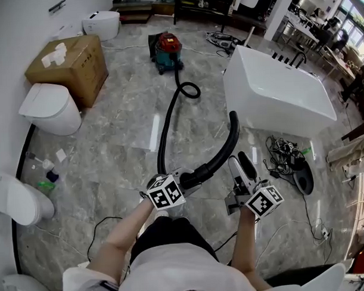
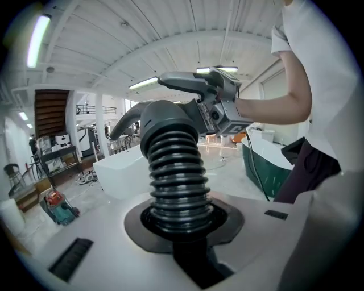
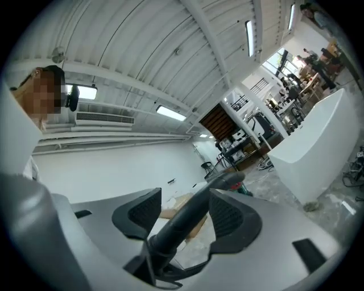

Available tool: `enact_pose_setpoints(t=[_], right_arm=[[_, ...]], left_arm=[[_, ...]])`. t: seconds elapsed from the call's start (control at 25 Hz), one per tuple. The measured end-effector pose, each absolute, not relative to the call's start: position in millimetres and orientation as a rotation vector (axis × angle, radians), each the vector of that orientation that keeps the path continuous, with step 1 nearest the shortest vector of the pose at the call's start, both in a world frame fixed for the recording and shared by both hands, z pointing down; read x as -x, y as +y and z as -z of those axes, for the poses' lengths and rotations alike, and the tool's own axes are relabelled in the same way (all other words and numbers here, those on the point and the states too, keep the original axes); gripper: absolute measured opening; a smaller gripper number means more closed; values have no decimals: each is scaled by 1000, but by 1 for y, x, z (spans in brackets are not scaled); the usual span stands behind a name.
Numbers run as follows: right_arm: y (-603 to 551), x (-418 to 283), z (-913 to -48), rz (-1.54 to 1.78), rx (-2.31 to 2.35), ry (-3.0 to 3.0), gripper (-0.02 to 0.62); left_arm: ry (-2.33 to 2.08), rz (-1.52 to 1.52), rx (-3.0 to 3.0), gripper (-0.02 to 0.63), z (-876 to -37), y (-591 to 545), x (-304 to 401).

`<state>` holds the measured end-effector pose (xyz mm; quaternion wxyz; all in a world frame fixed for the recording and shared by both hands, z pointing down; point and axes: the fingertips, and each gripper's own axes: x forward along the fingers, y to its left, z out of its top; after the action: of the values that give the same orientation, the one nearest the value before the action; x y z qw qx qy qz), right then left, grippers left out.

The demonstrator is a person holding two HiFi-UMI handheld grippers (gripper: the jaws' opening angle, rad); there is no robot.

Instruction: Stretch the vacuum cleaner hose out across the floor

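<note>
1. Two grippers sit low in front of the person. The left gripper (image 1: 186, 180) is clenched on the hose (image 1: 167, 121), and the right gripper (image 1: 241, 165) stands released.
2. In the left gripper view, the ribbed black hose sits squarely between the left jaws, which grip its lowest visible rings. It rises straight ahead of them into a smooth grey cuff (image 2: 168, 122).
3. Past the cuff, the rigid pipe (image 1: 234, 128) bends up and away from the left jaws, with its far end well ahead of them.
4. On the other side of the left jaws, the hose drops to the floor (image 1: 122, 132) and runs forward. It curls once and meets the vacuum cleaner (image 1: 167, 50), far ahead of both grippers.
5. The right jaws are apart, and their pads (image 3: 142, 211) face each other with nothing pinched.
6. In the right gripper view, the dark pipe shows in the gap between the right jaws. It lies close to the right-hand pad, with clear space on the other side. Whether it touches that pad cannot be told.
7. In the head view, the pipe passes just to the left of the right jaws' tips, between the two grippers.
8. A white bathtub (image 1: 275, 91) stands ahead and to the right of the right jaws, well apart from them.
</note>
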<state>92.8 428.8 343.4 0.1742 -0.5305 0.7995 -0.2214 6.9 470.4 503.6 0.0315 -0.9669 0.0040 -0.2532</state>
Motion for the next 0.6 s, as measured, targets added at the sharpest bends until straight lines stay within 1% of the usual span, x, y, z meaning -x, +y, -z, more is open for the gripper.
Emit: enact_pose_setpoints(t=[0.36, 0.6], right_arm=[[423, -66, -352, 652, 1444, 2368, 247], [423, -60, -364, 718, 1435, 2380, 247]], left_arm=[[-314, 1100, 2666, 97, -538, 480, 18], [-396, 1205, 2492, 96, -556, 483, 25]])
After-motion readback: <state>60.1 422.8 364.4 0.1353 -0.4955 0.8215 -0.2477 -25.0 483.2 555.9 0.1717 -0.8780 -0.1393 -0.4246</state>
